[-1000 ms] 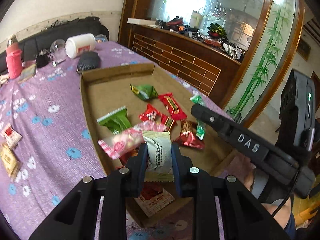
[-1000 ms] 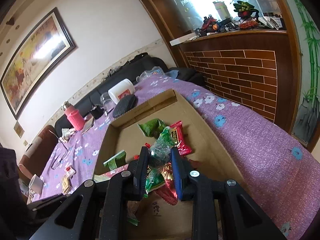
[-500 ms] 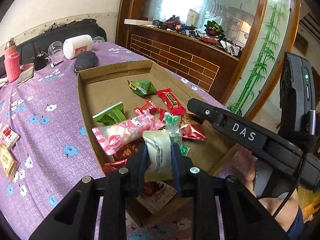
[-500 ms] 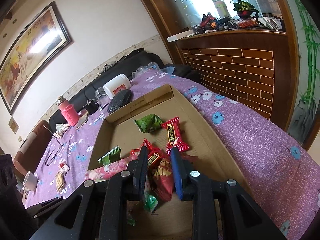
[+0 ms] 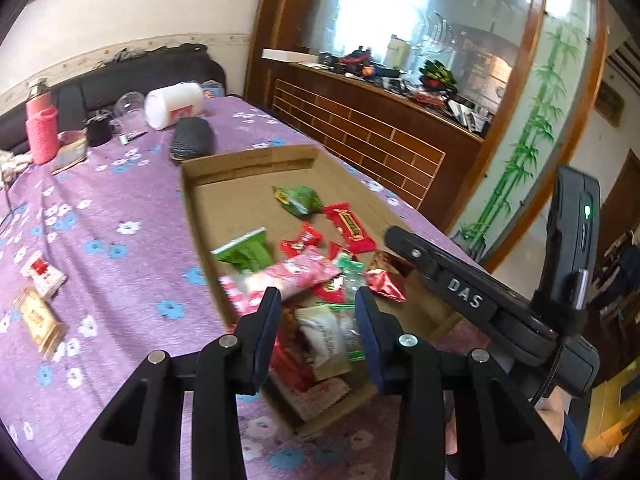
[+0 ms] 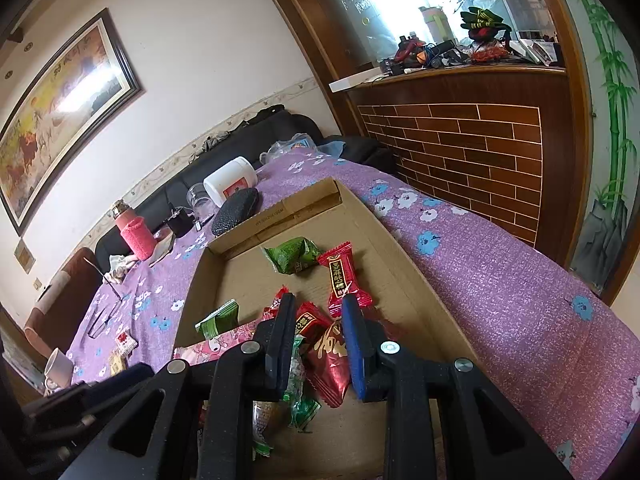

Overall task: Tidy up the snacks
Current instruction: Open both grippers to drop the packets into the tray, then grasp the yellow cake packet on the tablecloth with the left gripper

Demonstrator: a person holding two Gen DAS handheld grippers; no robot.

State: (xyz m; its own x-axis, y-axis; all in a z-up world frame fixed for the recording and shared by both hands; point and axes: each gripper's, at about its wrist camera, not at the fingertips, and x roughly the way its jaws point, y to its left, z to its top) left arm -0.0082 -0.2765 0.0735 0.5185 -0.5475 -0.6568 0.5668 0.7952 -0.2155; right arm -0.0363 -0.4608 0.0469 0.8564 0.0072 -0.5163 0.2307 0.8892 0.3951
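Note:
A shallow cardboard box point(image 5: 240, 196) lies on the purple flowered cloth and holds several wrapped snacks, red, green and pink. My left gripper point(image 5: 317, 300) hovers over its near end with its jaws opening. A white packet point(image 5: 324, 336) lies loose in the box below them, touched by neither pad. My right gripper point(image 6: 318, 304) hangs over the pile's middle, shut with only a narrow slot and nothing in it. A dark red packet point(image 6: 328, 360) lies in the box under it. A green-and-clear candy point(image 5: 352, 272) rests on the pile.
Two small packets point(image 5: 40, 276) lie on the cloth left of the box. At the far end stand a pink bottle point(image 5: 40, 128), a white jar point(image 5: 172, 104), a glass and a black case point(image 5: 191, 142). A brick-patterned wooden counter point(image 6: 460, 152) runs along the right.
The left jaws have spread and let go of the white packet, which now lies in the box. The green-and-clear candy left the right gripper and dropped onto the pile.

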